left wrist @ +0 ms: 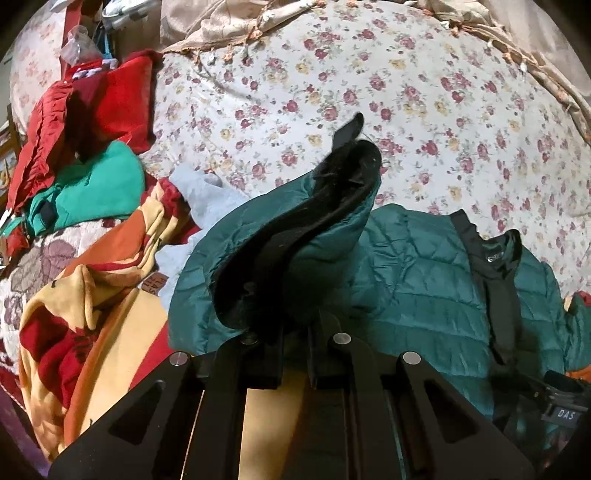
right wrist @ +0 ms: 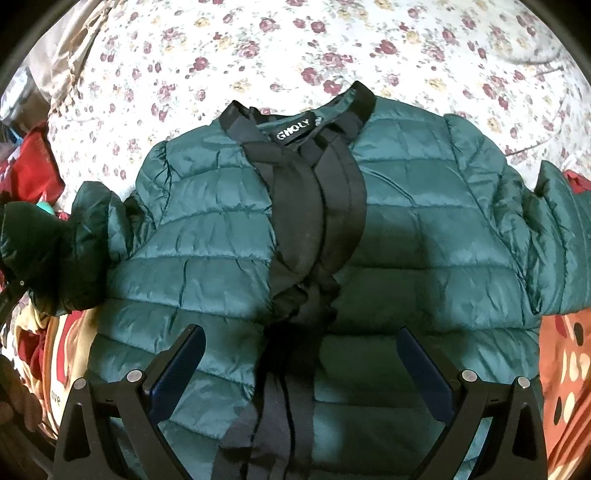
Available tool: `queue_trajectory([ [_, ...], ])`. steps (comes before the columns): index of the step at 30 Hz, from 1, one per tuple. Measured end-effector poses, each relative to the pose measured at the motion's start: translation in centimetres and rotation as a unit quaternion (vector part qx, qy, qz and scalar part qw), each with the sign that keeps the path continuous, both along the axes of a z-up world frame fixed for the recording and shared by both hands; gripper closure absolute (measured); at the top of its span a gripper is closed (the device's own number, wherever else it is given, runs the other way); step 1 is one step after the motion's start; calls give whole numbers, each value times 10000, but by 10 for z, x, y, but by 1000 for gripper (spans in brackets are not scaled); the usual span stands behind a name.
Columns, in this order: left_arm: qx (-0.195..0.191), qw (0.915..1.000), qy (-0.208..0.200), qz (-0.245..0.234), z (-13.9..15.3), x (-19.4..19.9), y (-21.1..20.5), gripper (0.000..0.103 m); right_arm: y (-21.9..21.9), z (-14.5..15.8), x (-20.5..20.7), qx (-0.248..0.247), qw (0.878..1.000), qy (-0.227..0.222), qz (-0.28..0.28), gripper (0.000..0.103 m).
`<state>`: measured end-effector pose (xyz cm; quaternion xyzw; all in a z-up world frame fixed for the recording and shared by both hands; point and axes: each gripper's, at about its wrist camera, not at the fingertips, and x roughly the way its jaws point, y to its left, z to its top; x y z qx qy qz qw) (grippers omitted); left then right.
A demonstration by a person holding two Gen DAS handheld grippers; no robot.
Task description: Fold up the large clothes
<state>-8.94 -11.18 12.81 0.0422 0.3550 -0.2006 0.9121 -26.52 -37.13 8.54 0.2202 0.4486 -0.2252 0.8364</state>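
Jacket (right wrist: 229, 229): green quilted, front up on floral bedsheet (right wrist: 406, 48).
Left gripper (left wrist: 295, 321): clamped on sleeve cuff (left wrist: 295, 229), apparently lifted.
Right gripper (right wrist: 301, 369): jaws spread above hem, gripping nothing.

floral bedsheet (left wrist: 424, 110), heaped clothes (left wrist: 92, 177) beside, beige drape (left wrist: 221, 22)

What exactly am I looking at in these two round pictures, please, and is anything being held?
No robot here: a person carries a two-finger gripper in each hand, each with a fisheye camera looking along its fingers. One picture comes from the left gripper, whose jaws are shut on the black-lined sleeve cuff of a green puffer jacket, lifting it. The other comes from the right gripper, jaws open and empty above the jacket's front. The jacket lies on a flowered bedsheet; other clothes are heaped to one side.
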Motion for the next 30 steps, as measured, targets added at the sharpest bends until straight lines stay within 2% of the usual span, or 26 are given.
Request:
queue_trajectory([
  [7, 45, 9999, 5, -148, 7, -10, -14, 95, -7, -1, -16, -109, 9999, 71, 38, 0],
  [12, 97, 9989, 18, -460, 14, -29, -36, 95, -13, 5, -26, -272, 9996, 53, 56, 0],
  [25, 56, 9884, 185, -1505, 27, -84, -135, 97, -53, 21, -70, -418, 9987, -73, -281, 0],
  [30, 114, 9831, 91, -1824, 30, -103, -170, 97, -72, 20, -88, -377, 9980, -91, -503, 0],
])
